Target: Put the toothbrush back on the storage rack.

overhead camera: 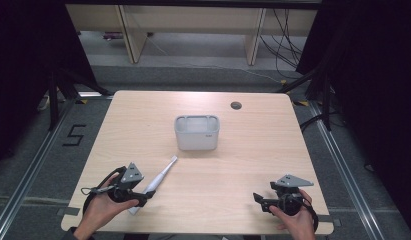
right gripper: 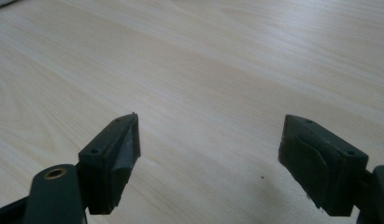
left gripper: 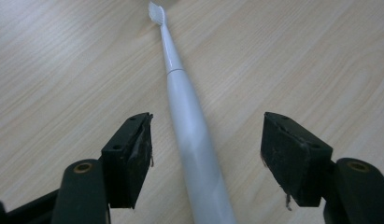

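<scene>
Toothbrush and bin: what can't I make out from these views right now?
- Electric toothbrush: butt end cut off by the bottom edge of the left gripper view; in the high view the left hand-held gripper covers it.
- Grey bin: contents unreadable in the high view, too small.

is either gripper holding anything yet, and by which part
Nothing is held. The left gripper is open astride the toothbrush handle; the right gripper is open over bare table.

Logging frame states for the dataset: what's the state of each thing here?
electric toothbrush: lying flat on the table, between the left gripper's open fingers, not gripped.
grey bin: upright, open top, mid-table.
left gripper: open, astride the toothbrush handle.
right gripper: open, holding nothing, over bare table.
</scene>
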The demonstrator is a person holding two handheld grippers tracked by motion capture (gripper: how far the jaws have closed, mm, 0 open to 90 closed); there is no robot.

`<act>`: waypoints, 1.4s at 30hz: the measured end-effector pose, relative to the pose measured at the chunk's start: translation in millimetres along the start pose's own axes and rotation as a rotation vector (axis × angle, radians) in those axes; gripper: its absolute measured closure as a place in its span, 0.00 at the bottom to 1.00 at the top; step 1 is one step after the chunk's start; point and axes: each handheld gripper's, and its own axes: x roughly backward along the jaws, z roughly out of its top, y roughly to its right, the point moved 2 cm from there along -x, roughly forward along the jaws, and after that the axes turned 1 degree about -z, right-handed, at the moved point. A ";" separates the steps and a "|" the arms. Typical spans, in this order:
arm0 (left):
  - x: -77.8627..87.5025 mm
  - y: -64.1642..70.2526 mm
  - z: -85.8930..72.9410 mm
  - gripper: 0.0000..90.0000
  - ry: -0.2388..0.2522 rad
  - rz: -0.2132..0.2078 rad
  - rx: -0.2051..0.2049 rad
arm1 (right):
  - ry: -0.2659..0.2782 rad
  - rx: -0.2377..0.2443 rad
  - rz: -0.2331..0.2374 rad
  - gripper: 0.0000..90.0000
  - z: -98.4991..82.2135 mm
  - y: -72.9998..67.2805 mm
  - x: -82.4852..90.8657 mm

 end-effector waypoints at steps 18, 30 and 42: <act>-21.3 -13.4 10.3 0.51 -0.186 -0.042 -0.036 | -0.008 0.026 -0.001 0.24 0.2 1.7 -0.7; -32.9 -12.2 15.3 0.56 -0.265 -0.048 -0.056 | -0.030 -0.022 0.001 0.24 -0.8 -2.7 -1.0; -41.0 -11.8 15.5 0.61 -0.335 -0.071 -0.072 | -0.022 0.006 -0.002 0.24 -0.6 -1.4 -1.9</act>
